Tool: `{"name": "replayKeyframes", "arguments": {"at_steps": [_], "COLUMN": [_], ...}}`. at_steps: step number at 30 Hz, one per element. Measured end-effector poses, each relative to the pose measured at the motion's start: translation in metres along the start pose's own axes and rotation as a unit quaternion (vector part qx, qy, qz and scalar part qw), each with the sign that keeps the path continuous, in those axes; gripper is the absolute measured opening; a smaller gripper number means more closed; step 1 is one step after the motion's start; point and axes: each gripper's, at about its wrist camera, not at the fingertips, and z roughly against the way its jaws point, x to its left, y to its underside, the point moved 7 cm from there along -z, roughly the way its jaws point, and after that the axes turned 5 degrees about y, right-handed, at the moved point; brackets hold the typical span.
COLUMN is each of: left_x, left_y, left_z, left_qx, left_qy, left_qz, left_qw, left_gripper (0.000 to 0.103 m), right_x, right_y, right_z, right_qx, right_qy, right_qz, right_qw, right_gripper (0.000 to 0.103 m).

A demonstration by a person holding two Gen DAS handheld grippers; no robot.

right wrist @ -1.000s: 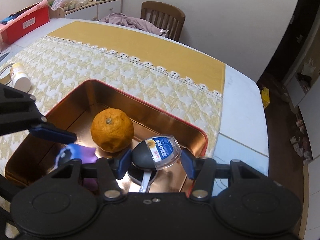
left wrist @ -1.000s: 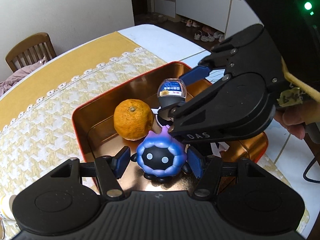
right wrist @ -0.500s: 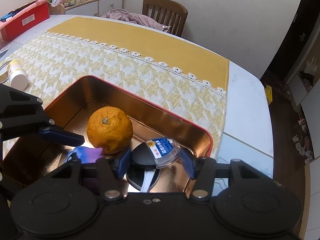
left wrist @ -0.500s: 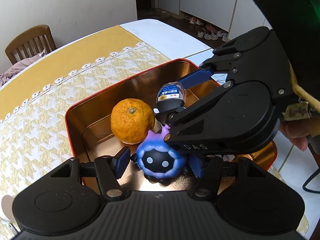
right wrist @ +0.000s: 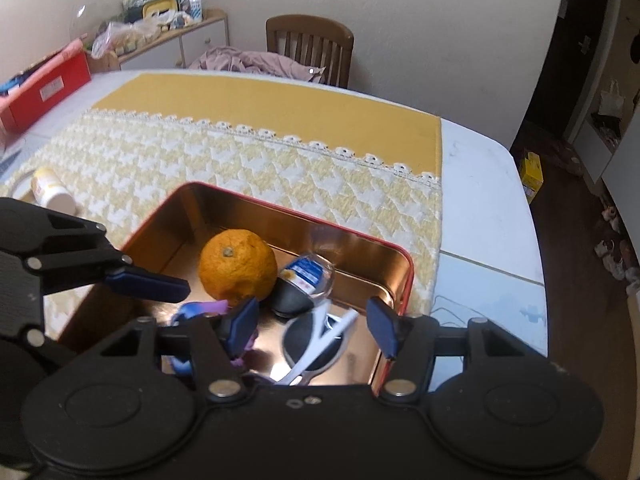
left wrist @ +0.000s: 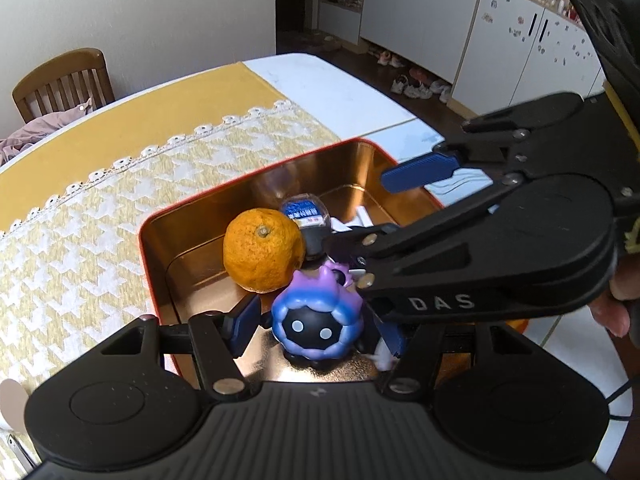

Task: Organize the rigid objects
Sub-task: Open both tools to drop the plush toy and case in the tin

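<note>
On the counter, over a yellow-and-white houndstooth cloth, a red-rimmed tin with a copper-coloured inside is seen. Inside it an orange is set toward the far left, and a dark jelly cup with a blue-and-white label is tilted on its side just beside the orange. A white plastic spoon is laid on the tin floor in front of the cup. A blue-and-purple round toy figure with a black face and two white eyes is stood upright at the near side, touching the orange.

The left hand-held gripper is placed around the toy; its blue pads are seen close at either side, but whether they press on it cannot be told. The right hand-held gripper is being opened above the spoon, just in front of the jelly cup, with nothing held and its pads clear of the cup. Its dark body crosses the right of the left wrist view.

A small white bottle is laid on the cloth left of the tin. A wooden chair with a pinkish garment is stood behind the counter.
</note>
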Motion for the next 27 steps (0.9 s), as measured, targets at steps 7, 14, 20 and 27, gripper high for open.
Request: {"name": "replayKeyframes", "arguments": {"at_steps": [7, 14, 20, 27], "left_x": [-0.001, -0.002, 0.004, 0.025], "left_y": [0.002, 0.005, 0.013, 0.028], "left_z": [0.025, 0.052, 0.080, 0.110], "left_qx": [-0.026, -0.052, -0.077, -0.100], "left_qy": [-0.001, 0.009, 0.007, 0.006], "left_qz": [-0.007, -0.004, -0.008, 0.001], "left_qw": [0.9996, 0.9986, 0.9969, 0.9949], "left_gripper": [0.062, 0.062, 0.067, 0.067], "right_x": [0.003, 0.010, 0.014, 0.037], "right_y": [0.000, -0.003, -0.002, -0.001], "right_z": [0.026, 0.055, 0.074, 0.094], "right_qx": [-0.022, -0.046, -0.060, -0.075], "right_qy": [-0.005, -0.006, -0.014, 0.003], "right_qz": [-0.023, -0.046, -0.085, -0.093], "right_qw": [0.999, 0.998, 0.994, 0.993], "right_gripper": [0.064, 0.074, 0.084, 0.094]}}
